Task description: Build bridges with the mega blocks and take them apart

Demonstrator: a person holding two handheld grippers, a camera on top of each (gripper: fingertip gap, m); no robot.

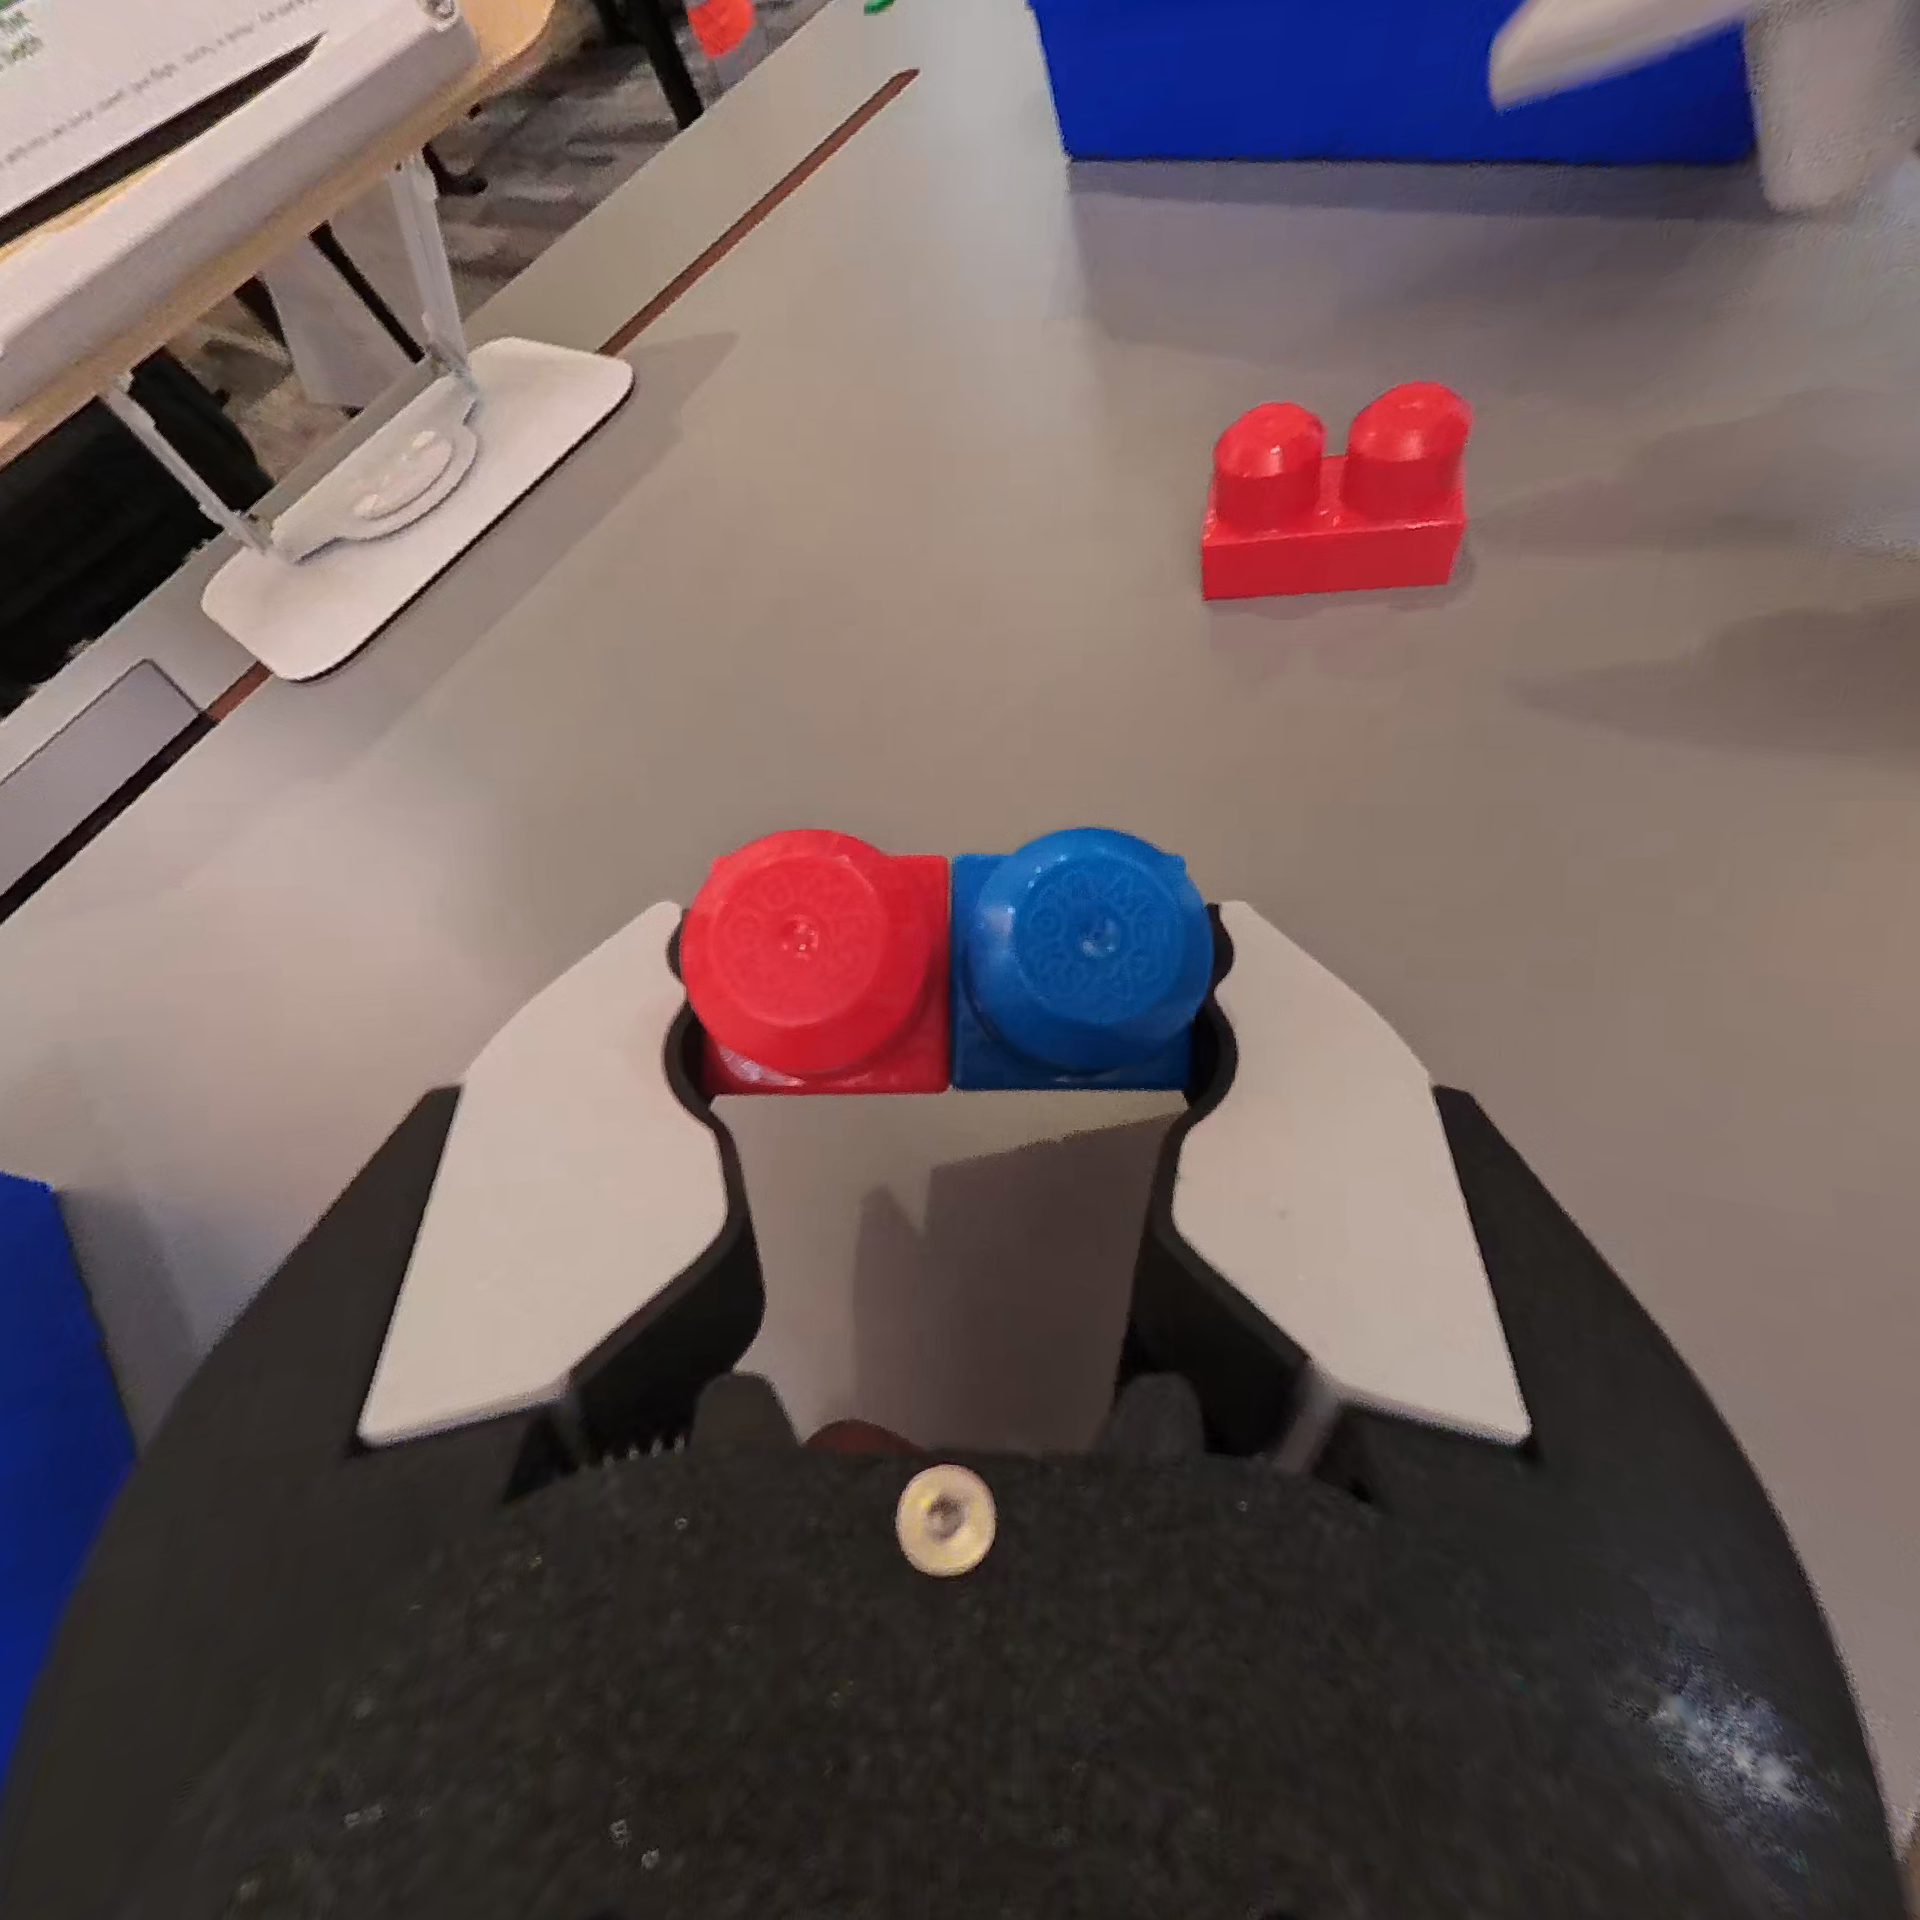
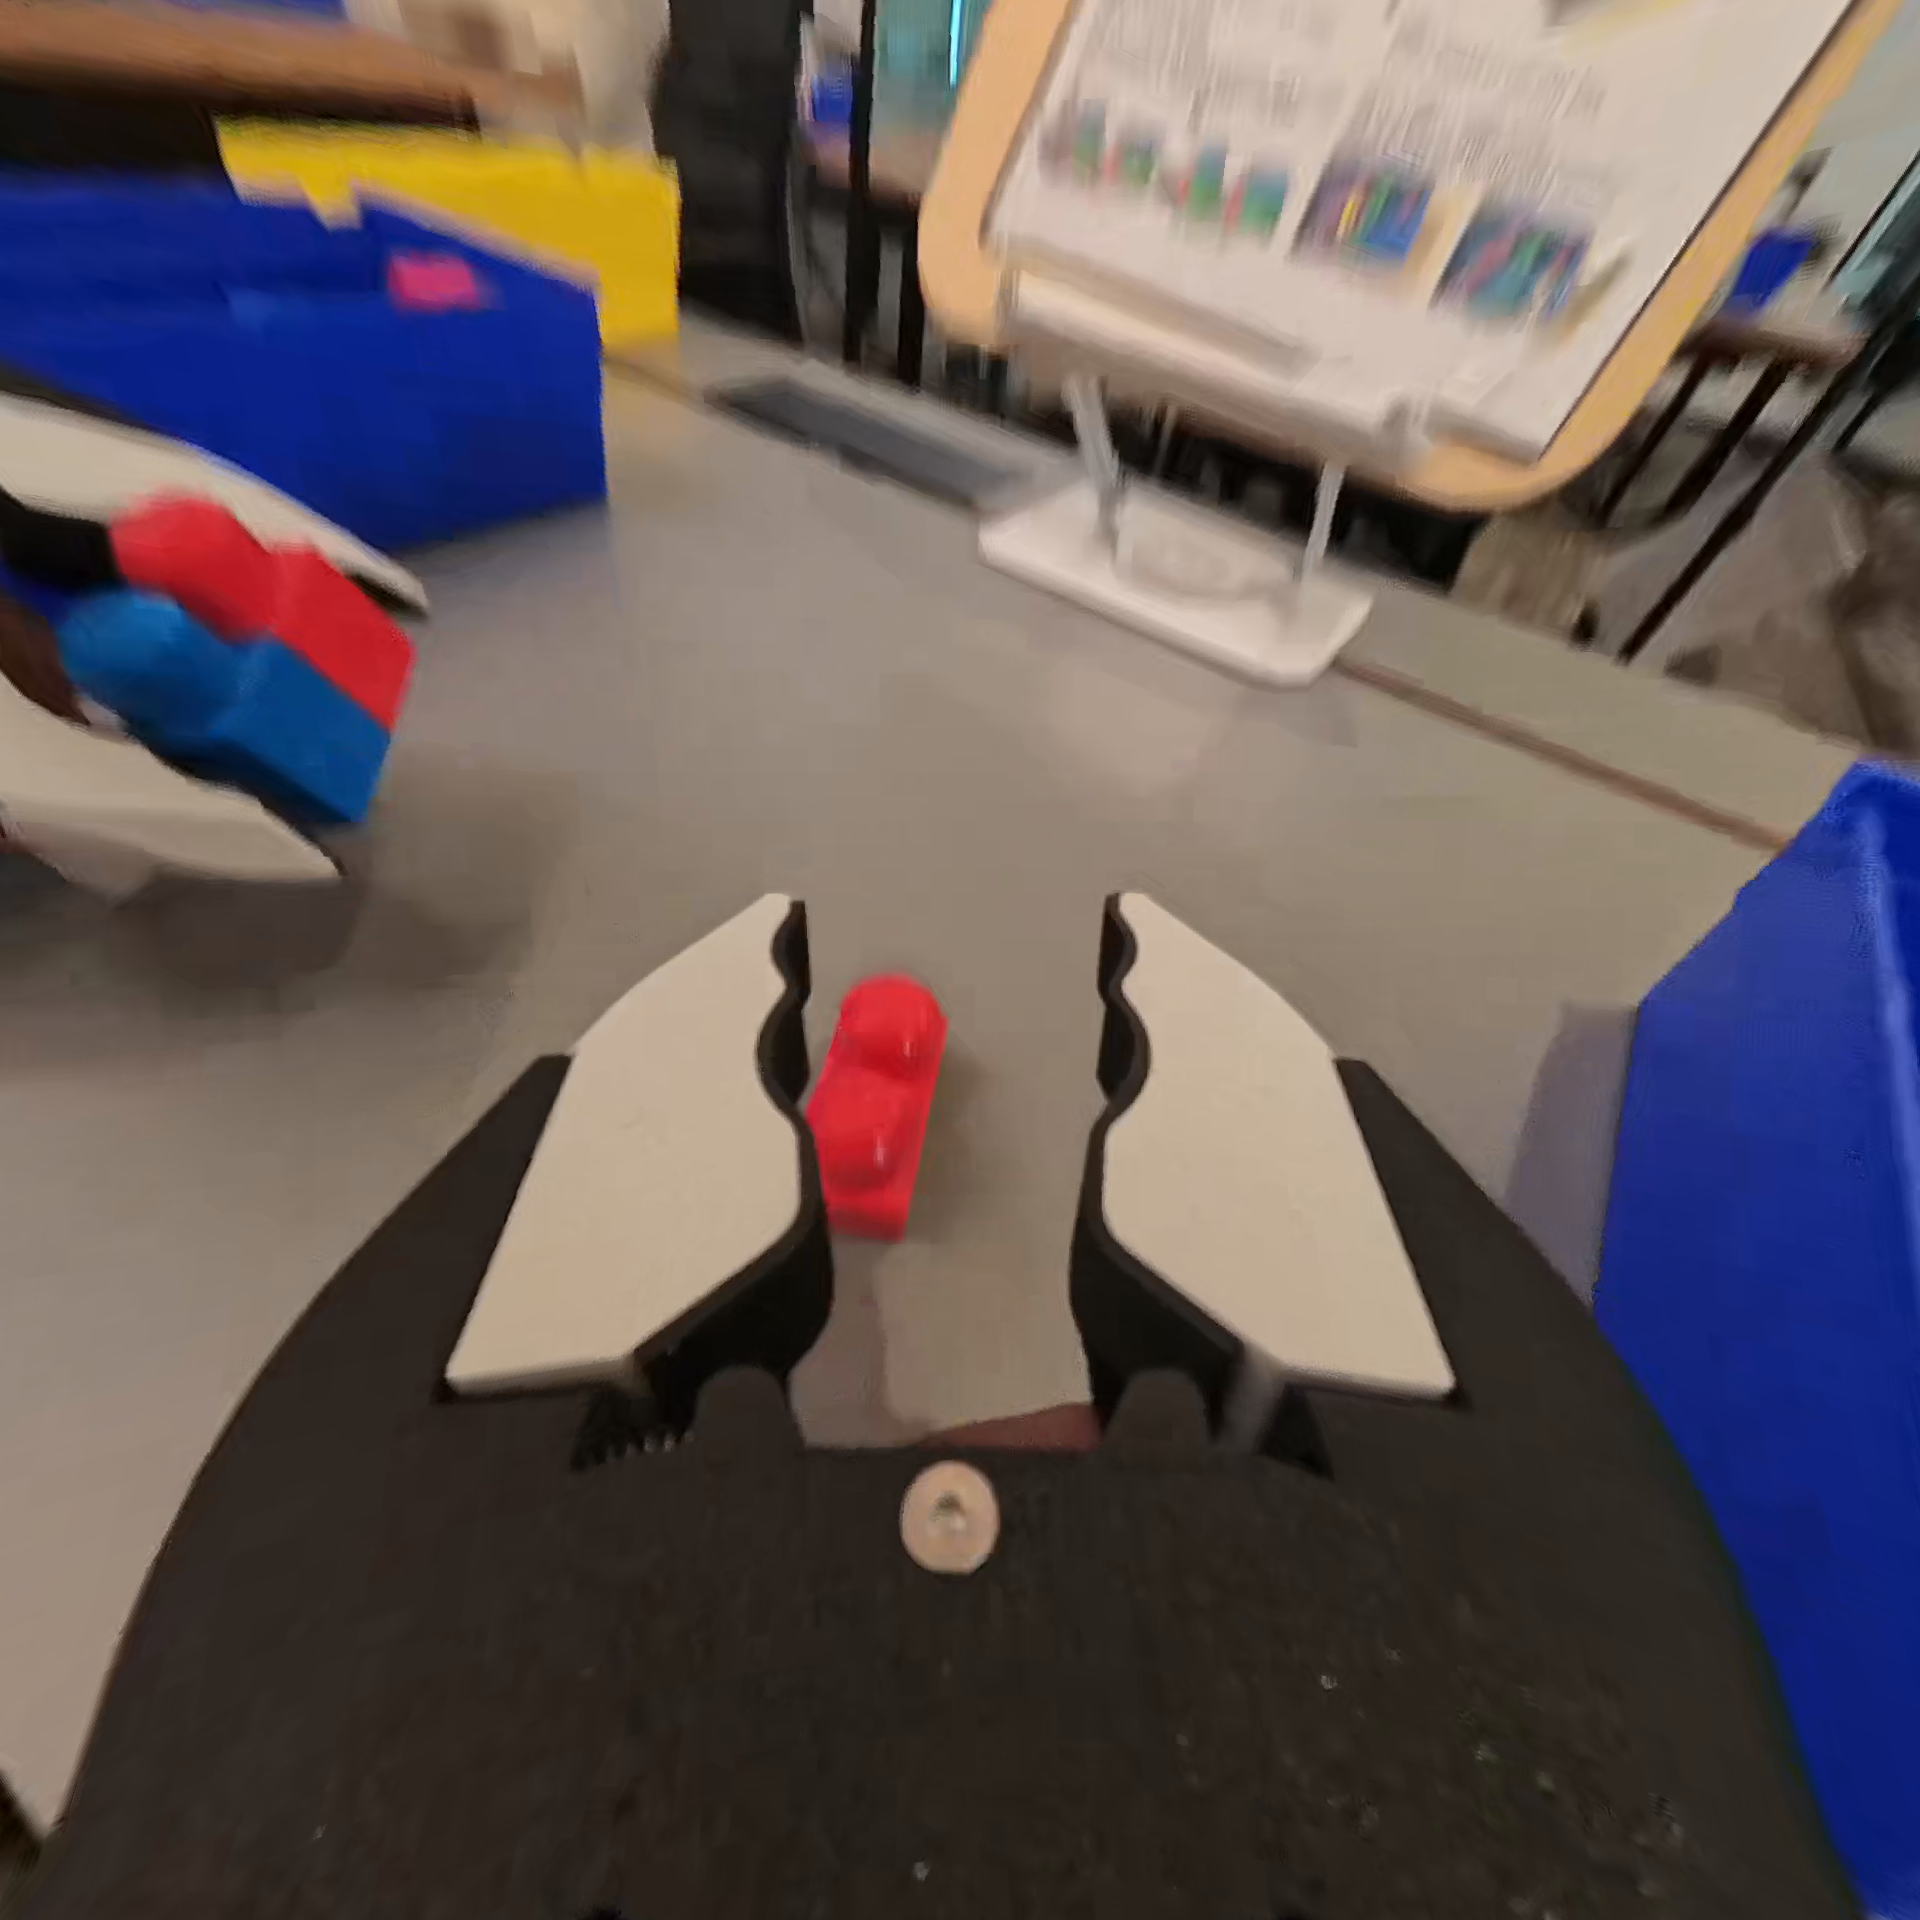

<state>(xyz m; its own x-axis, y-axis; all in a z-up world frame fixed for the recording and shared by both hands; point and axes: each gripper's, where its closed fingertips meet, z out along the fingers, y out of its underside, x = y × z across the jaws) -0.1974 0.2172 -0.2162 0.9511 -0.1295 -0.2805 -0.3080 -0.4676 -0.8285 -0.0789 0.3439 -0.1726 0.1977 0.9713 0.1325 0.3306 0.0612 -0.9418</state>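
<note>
Clamping a red block [image 1: 821, 977] and a blue block [image 1: 1081, 966] side by side above the table [image 1: 935, 623], the left gripper [image 1: 948, 987] holds two loose pieces; the right gripper [image 2: 954, 997], jaws apart and empty, hovers over a two-stud red block [image 2: 875, 1112] lying alone on the table, so no bridge stands assembled.

Right wrist view is motion-blurred throughout: the printed board on its stand [image 2: 1340, 208] is unreadable, and the left tool [image 2: 208, 665] is smeared and cut off by the left edge. The blue bin [image 2: 1787, 1247] runs off the right edge. In the left wrist view, a pale blurred shape [image 1: 1621, 52] at top right cannot be identified.
</note>
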